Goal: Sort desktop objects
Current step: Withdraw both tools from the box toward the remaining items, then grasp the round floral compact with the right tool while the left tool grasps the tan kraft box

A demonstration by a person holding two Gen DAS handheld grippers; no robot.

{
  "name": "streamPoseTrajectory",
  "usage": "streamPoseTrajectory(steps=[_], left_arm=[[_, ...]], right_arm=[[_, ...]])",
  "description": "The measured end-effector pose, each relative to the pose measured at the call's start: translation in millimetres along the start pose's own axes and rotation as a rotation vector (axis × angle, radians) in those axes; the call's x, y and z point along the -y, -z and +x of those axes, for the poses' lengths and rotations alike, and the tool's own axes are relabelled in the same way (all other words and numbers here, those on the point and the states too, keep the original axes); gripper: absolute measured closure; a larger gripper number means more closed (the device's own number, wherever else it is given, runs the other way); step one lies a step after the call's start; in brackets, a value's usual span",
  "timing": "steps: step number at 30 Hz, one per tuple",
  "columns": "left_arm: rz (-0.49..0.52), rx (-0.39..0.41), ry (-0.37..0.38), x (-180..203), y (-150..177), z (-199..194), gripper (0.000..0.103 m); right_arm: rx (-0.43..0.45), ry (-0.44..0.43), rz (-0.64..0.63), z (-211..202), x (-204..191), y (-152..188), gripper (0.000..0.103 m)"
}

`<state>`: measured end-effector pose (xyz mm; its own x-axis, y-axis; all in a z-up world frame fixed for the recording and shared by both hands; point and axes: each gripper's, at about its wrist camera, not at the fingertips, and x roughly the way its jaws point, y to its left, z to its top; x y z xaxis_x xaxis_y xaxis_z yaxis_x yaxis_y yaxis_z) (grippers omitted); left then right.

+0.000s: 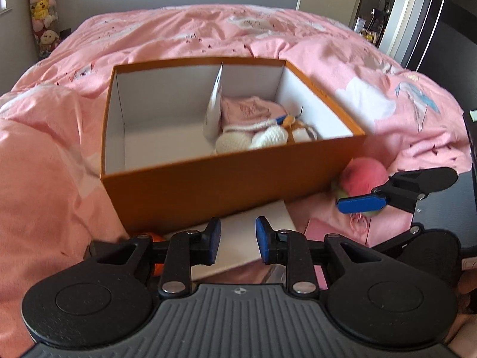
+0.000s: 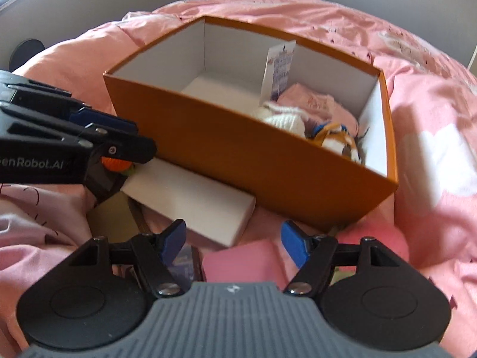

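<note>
Both my claws are released, holding nothing — left gripper (image 1: 238, 240), right gripper (image 2: 233, 246); the soft quilt (image 1: 328, 56) may tip the orange box (image 1: 226, 185) if I nudge its near edge — spilling the knitted toys (image 1: 268, 138).

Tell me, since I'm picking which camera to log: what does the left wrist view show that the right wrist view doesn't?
Only the left wrist view shows the pink fluffy ball beside the box and the plush toys in the room's corner. Only the right wrist view shows the flat pink item under the open right gripper. Both show the orange box with knitted items in one compartment, the white block, and the left gripper, empty.
</note>
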<state>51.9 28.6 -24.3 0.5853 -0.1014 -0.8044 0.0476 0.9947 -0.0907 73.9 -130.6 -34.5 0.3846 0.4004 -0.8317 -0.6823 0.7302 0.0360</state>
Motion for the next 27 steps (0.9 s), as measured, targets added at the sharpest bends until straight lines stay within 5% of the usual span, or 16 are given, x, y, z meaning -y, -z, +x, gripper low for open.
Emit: streamPoseTrajectory(steps=[11,18,27], left_arm=[[0.09,-0.237,-0.002,13.1,60.4,21.5,0.072],[0.116,-0.27,0.028,15.6,73.0,22.0,0.072],[0.14,-0.233,0.06,16.8,71.7,27.2,0.071]], right_arm=[[-0.132,-0.009,-0.007,11.0,-18.8,32.5,0.03],[-0.199,-0.033,0.008,16.7,-22.0,41.3,0.03],[-0.176,-0.061,0.081,14.1,-9.1,47.8,0.029]])
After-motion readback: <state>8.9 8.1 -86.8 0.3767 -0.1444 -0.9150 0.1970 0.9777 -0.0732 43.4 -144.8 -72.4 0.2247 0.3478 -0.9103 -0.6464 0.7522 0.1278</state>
